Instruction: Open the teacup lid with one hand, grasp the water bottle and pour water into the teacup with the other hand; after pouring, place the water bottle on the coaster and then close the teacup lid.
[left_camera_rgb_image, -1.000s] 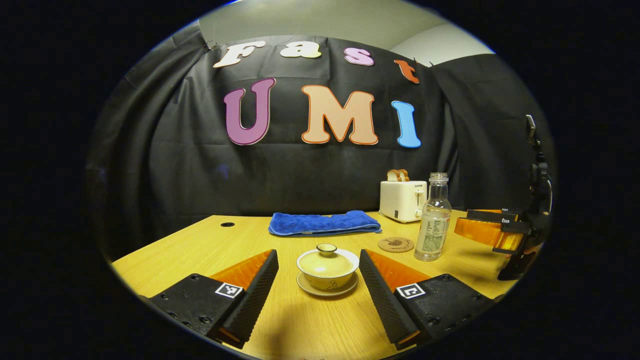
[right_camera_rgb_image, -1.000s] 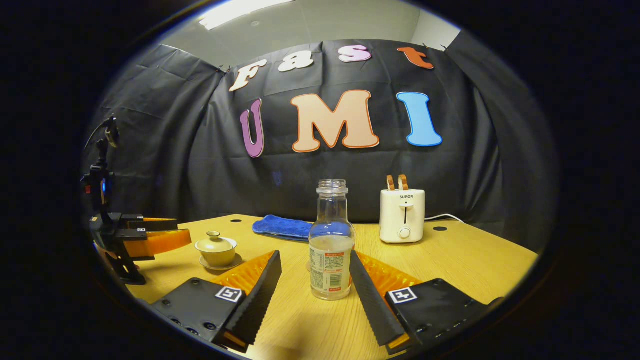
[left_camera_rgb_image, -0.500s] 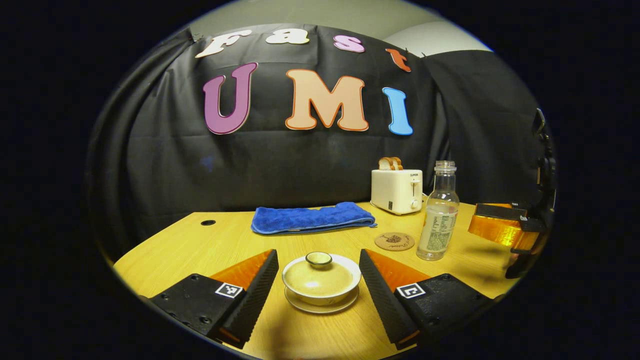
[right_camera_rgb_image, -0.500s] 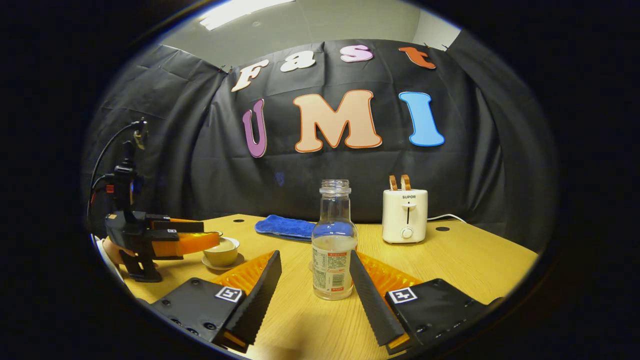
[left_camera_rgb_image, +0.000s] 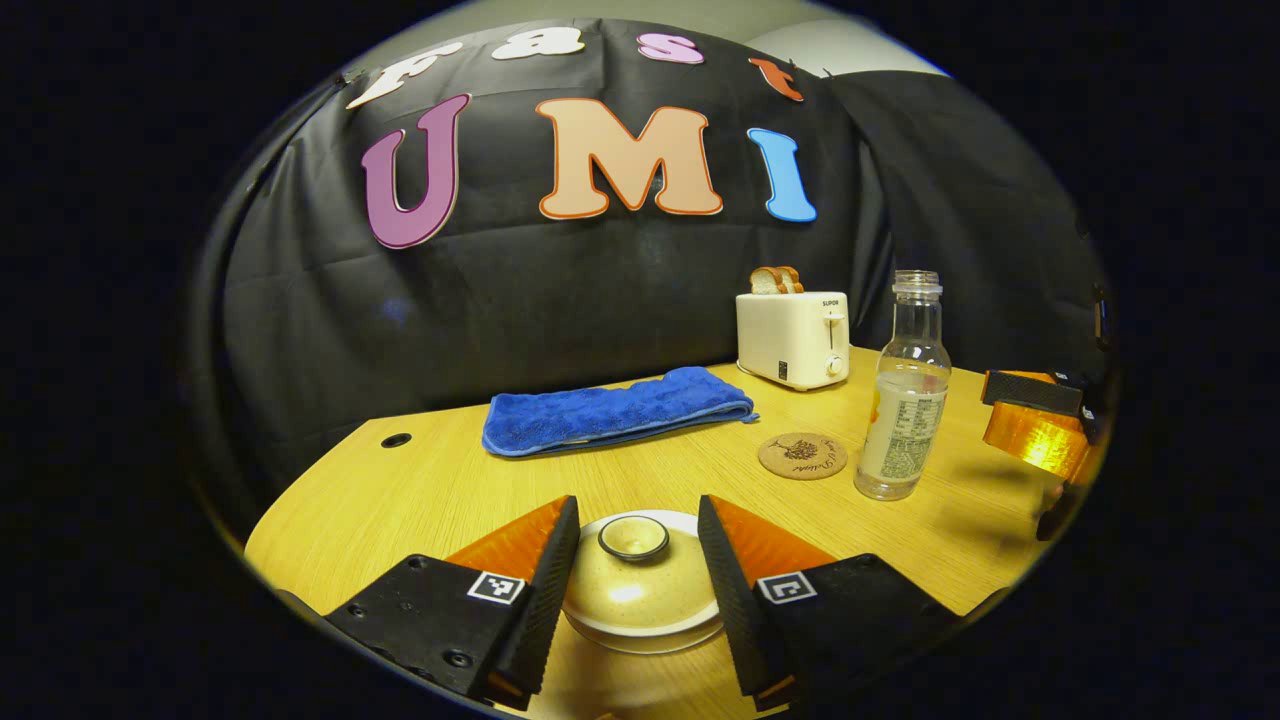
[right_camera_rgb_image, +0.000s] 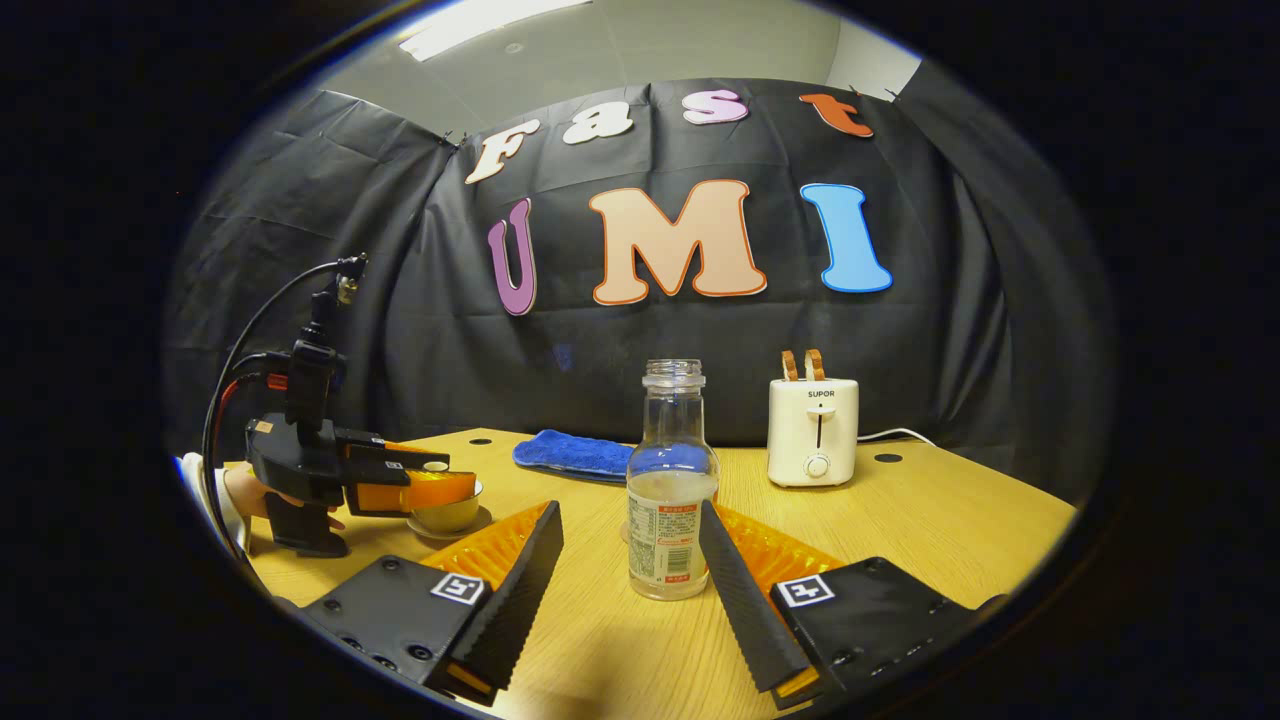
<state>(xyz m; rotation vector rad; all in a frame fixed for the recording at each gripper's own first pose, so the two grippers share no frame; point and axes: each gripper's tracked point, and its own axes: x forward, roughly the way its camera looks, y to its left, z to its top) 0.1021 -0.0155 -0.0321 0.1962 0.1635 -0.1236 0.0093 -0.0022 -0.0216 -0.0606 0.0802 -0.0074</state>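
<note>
While the right tongs (right_camera_rgb_image: 630, 560) wait open around the water bottle (right_camera_rgb_image: 670, 500) on the tabletop (left_camera_rgb_image: 420, 490), the left tongs (left_camera_rgb_image: 638, 560) have advanced and narrowed to straddle the teacup lid (left_camera_rgb_image: 634, 575), not yet gripping, so lifting it seems imminent.

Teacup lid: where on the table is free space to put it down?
Bare wood lies between the teacup and the blue towel, and left of the towel. It is crowded around the coaster, water bottle and toaster.
</note>
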